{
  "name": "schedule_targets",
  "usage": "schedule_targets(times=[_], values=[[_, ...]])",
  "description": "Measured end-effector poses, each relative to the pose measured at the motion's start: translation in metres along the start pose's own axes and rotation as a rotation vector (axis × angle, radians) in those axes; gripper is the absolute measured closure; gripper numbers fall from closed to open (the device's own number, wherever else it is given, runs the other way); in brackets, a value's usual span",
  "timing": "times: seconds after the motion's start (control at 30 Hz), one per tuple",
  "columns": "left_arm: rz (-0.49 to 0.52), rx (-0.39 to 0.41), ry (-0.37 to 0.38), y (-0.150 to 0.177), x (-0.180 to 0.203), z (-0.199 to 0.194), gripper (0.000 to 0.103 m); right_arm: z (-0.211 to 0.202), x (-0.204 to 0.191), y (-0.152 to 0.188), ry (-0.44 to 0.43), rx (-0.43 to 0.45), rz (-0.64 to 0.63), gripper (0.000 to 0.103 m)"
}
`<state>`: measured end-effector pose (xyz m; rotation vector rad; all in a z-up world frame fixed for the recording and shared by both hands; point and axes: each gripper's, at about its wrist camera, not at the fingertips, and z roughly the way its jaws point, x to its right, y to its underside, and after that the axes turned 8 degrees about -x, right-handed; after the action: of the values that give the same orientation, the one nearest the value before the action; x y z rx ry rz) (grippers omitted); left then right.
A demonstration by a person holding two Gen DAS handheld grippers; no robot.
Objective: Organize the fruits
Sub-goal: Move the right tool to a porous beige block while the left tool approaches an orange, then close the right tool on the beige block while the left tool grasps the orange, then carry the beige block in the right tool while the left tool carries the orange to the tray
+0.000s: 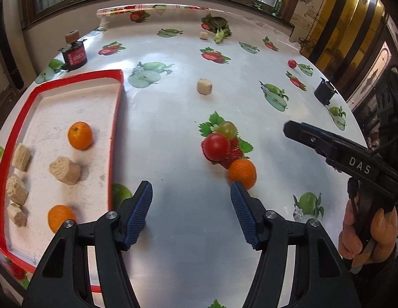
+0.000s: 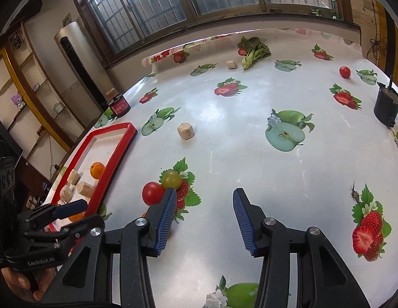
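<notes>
A red-rimmed white tray [image 1: 116, 118] at the left holds two oranges [image 1: 80, 135] and several beige chunks [image 1: 65, 170]; it also shows in the right wrist view [image 2: 114, 151]. On the table lie a red tomato [image 1: 216, 146], a green grape [image 1: 227, 129] and an orange [image 1: 242, 174]. My left gripper [image 1: 191, 214] is open and empty, its right finger just beside that orange. My right gripper [image 2: 204, 220] is open and empty; its left finger stands in front of the tomato [image 2: 152, 193] and grape [image 2: 172, 179]. A small tomato [image 2: 344, 72] lies far right.
A beige chunk [image 1: 204, 86] lies mid-table, another [image 1: 204, 35] by leafy greens [image 1: 219, 27] at the back. A black jar with a red label [image 1: 74, 56] stands behind the tray. A black pot [image 2: 386, 106] stands at the right edge.
</notes>
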<state>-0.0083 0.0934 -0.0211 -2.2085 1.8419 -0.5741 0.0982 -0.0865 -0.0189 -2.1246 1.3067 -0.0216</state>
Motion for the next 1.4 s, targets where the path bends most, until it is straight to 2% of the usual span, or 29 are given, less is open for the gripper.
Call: schedule_targets(times=[0.17, 0.37, 0.43, 0.57, 0.63, 0.7, 0.8, 0.83, 0.87, 1.17, 1.4], values=[[0.026, -0.02, 0.033, -0.003, 0.02, 0.016, 0.041, 0.012, -0.007, -0.018, -0.016, -0.005, -0.03, 0.054], [0.013, -0.036, 0.076, -0.012, 0.029, 0.04, 0.041, 0.041, -0.014, -0.056, -0.027, -0.02, -0.083, 0.054], [0.015, -0.053, 0.071, -0.014, 0.032, 0.05, 0.041, 0.057, -0.017, -0.07, -0.034, -0.036, -0.107, 0.054], [0.04, -0.03, 0.022, -0.017, 0.038, 0.053, 0.041, 0.092, -0.028, -0.089, -0.012, -0.073, -0.165, 0.054], [0.052, -0.025, 0.03, -0.018, 0.036, 0.053, 0.056, 0.109, -0.033, -0.096, 0.002, -0.093, -0.189, 0.054], [0.055, -0.032, 0.076, -0.019, 0.033, 0.052, 0.066, 0.127, -0.036, -0.101, 0.012, -0.122, -0.206, 0.056], [0.066, -0.011, 0.075, -0.018, 0.031, 0.044, 0.072, 0.137, -0.04, -0.103, 0.059, -0.114, -0.236, 0.063], [0.065, -0.006, 0.067, -0.018, 0.029, 0.041, 0.072, 0.136, -0.042, -0.103, 0.073, -0.113, -0.242, 0.076], [0.064, -0.002, 0.061, -0.017, 0.028, 0.038, 0.072, 0.133, -0.042, -0.103, 0.067, -0.116, -0.242, 0.077], [0.02, 0.038, 0.085, -0.008, 0.006, 0.014, 0.072, 0.08, -0.034, -0.074, 0.03, -0.038, -0.212, 0.077], [0.005, 0.084, 0.043, -0.01, -0.006, -0.003, 0.072, 0.04, -0.04, -0.056, -0.019, 0.019, -0.193, 0.077]])
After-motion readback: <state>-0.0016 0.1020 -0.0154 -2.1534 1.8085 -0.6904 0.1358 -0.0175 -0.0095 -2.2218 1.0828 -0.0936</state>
